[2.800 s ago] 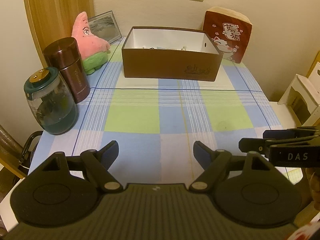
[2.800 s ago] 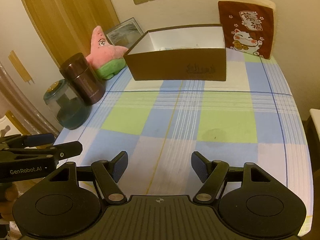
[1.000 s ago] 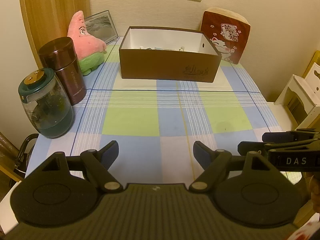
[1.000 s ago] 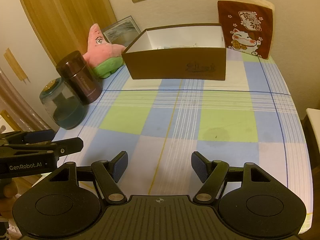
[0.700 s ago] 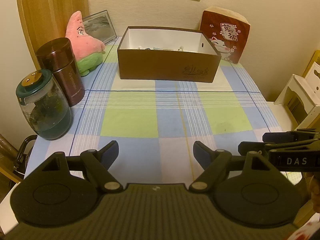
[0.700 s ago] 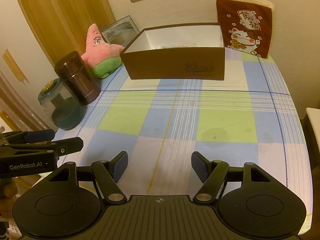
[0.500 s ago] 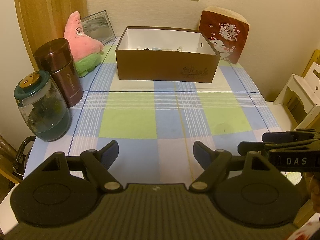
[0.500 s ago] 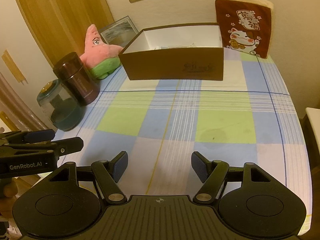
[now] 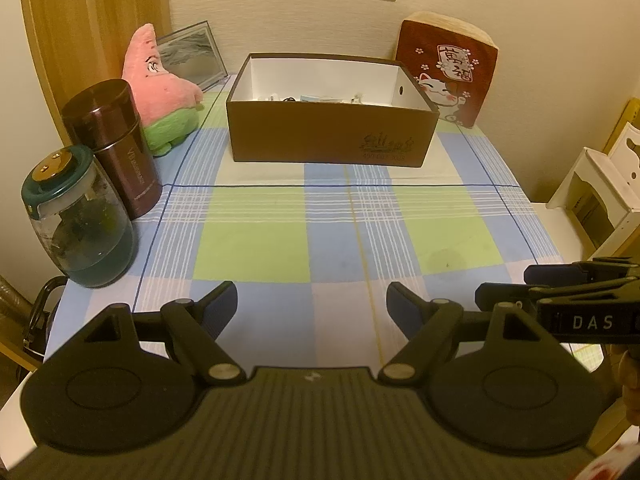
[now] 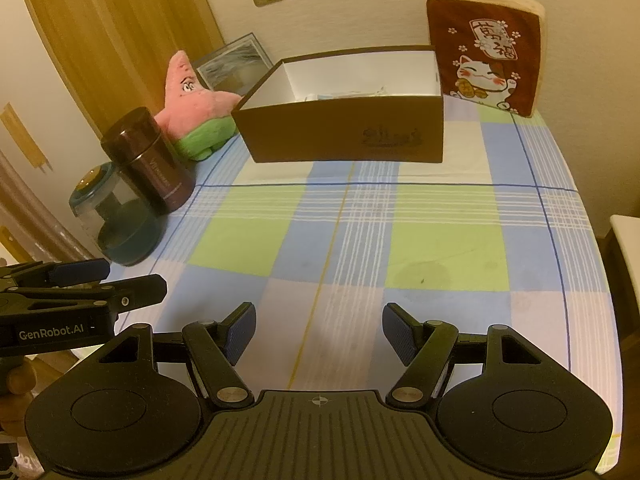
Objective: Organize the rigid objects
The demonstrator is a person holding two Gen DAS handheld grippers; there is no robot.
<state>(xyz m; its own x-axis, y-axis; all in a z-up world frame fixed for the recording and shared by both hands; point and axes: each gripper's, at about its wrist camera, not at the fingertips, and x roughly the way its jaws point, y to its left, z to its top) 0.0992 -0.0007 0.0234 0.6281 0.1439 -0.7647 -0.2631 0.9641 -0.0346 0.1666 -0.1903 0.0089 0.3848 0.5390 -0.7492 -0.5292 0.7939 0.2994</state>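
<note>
- Both tools hover low over the near edge of the counter, which wears a green, blue and white checked cloth; neither is on anything.
- The left gripper has its fingers spread wide with only cloth showing between them.
- The right gripper has its fingers apart too, a little narrower, and nothing is between them.
- The middle of the cloth is bare, so I judge the sorting either finished or waiting on a fresh item; from here I cannot tell which.
- The brown box stands open at the far side of the counter, well apart from both tools.
- Inside the brown box, against its white lining, lie a few small things: something pale blue, some white bits, a dark cord-like piece. They are too small to name.
- Along the left edge stand a dark red canister with its lid on and, just in front of it, a glass jar with a green lid holding bluish liquid.
- Any next move calls for a long reach forward, to the box or to the left-hand vessels; I think the jar, being glass and part full, would want a wide, upright grip.
- A pink star plush and a cat-print bag flank the box.
</note>
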